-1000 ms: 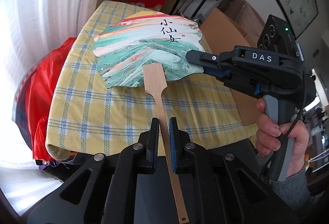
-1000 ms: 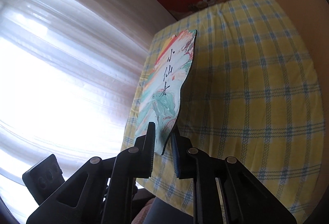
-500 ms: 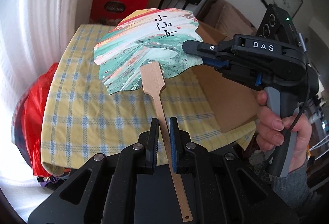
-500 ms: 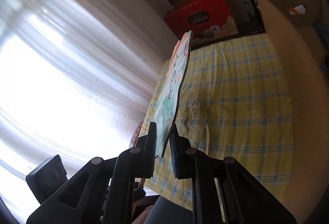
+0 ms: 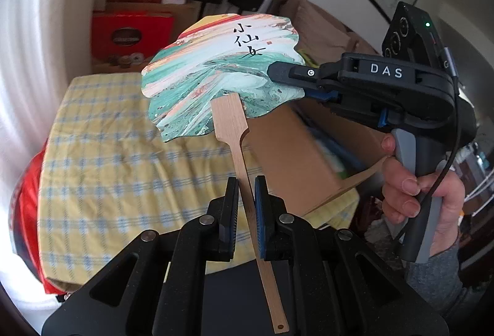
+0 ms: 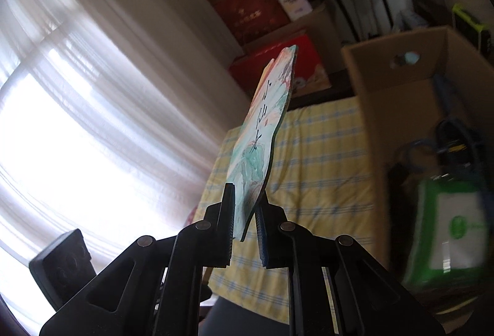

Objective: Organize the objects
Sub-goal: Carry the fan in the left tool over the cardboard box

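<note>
The left gripper (image 5: 246, 192) has its two jaws pulled almost all the way together, and they pinch the thin wooden handle (image 5: 239, 151) of a fan (image 5: 222, 73). The handle is a pale brown stick. It runs between the jaws, sticks out behind them toward the camera, and has a tiny hole near its end. Further up, the stick gets wide like a little paddle where it joins the fan's face.

The right gripper (image 6: 245, 212) is closed tight too. Its jaws squeeze the edge of the fan's flat face. In the left wrist view this gripper (image 5: 278, 73) comes in from the right side and bites the fan's right edge. It has the letters DAS on it, and a hand (image 5: 413, 191) in a grey sleeve holds its grip.

The fan is flat with a wavy, bumpy outline. It is painted in swirly streaks of green, white, orange, red and yellow. Three black written signs run down near its top. From the right wrist view the fan (image 6: 265, 132) is nearly edge-on and looks thin.

The fan is up in the air above a table with a yellow and blue checked cloth (image 5: 108, 157). An open cardboard box (image 6: 401, 107) stands just beside the table, with bags inside it.
</note>
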Available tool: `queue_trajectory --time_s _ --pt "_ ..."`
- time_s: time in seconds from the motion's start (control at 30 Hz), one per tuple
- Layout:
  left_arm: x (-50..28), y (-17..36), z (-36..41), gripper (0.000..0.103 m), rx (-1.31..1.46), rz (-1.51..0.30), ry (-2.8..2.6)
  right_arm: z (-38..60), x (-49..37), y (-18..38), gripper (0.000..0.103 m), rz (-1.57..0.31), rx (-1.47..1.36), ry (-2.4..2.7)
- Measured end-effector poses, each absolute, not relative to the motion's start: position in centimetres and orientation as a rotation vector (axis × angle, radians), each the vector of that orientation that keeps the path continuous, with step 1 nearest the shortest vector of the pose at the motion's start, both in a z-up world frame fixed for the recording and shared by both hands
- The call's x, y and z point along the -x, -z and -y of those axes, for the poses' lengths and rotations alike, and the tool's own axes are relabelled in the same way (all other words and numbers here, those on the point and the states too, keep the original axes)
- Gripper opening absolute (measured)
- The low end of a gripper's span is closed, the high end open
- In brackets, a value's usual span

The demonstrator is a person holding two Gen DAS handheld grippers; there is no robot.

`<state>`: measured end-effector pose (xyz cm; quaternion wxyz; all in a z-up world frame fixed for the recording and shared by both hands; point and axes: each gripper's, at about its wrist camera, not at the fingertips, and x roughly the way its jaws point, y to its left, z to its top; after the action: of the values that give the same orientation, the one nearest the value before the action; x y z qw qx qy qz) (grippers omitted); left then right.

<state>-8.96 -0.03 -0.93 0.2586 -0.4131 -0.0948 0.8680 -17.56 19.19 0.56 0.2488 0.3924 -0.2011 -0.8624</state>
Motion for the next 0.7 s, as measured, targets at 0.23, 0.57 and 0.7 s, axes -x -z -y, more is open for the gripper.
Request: queue_trajectory --time_s 0.23,0.57,0.7 --pt "9.8 -0.8 -4.3 0.01 1.065 0.201 -2.317 -24.1 17.1 -1.9 0.013 0.587 -1.047 2.43" --pt "11.0 -2.2 -11.3 0.01 1.031 0.087 -2.277 -30.9 16.9 -3.2 0.013 0.686 -1.014 2.502" --pt "11.9 -2.5 -13.7 0.01 1.019 0.048 -2.272 -32.7 17.0 -3.6 0.013 0.702 -1.003 2.521"
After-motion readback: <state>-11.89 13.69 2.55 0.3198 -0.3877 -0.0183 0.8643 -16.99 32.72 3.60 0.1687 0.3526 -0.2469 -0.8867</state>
